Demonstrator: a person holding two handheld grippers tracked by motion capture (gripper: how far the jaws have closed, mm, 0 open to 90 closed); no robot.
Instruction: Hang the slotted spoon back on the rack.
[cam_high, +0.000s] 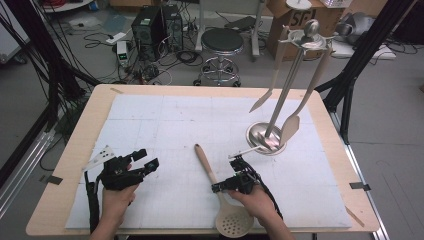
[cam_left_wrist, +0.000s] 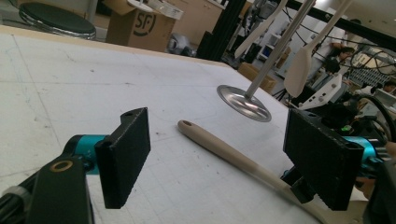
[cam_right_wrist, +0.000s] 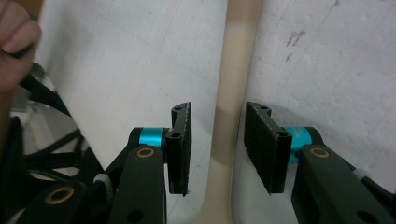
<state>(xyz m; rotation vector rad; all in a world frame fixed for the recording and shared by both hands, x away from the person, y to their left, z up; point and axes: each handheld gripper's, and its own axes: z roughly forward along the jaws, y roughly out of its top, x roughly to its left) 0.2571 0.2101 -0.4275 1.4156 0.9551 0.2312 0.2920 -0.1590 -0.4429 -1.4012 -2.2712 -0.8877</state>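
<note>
A beige slotted spoon (cam_high: 206, 162) lies on the white mat, handle pointing away and round head (cam_high: 233, 222) at the near edge. My right gripper (cam_high: 220, 185) straddles its handle (cam_right_wrist: 233, 70) just above the head. In the right gripper view (cam_right_wrist: 218, 109) the two pads stand on either side of the handle with a narrow gap on each side, so it is open. My left gripper (cam_high: 149, 159) rests at the left of the mat, jaws wide open (cam_left_wrist: 215, 126) with nothing between them, pointed toward the spoon (cam_left_wrist: 219, 147).
A metal utensil stand (cam_high: 260, 135) rises at the right rear of the mat, with a beige spatula (cam_high: 290, 127) and another utensil (cam_high: 265, 97) hanging from it. The wooden table edge (cam_high: 75, 145) frames the mat. A stool (cam_high: 222, 42) and a computer tower (cam_high: 150, 25) stand on the floor beyond.
</note>
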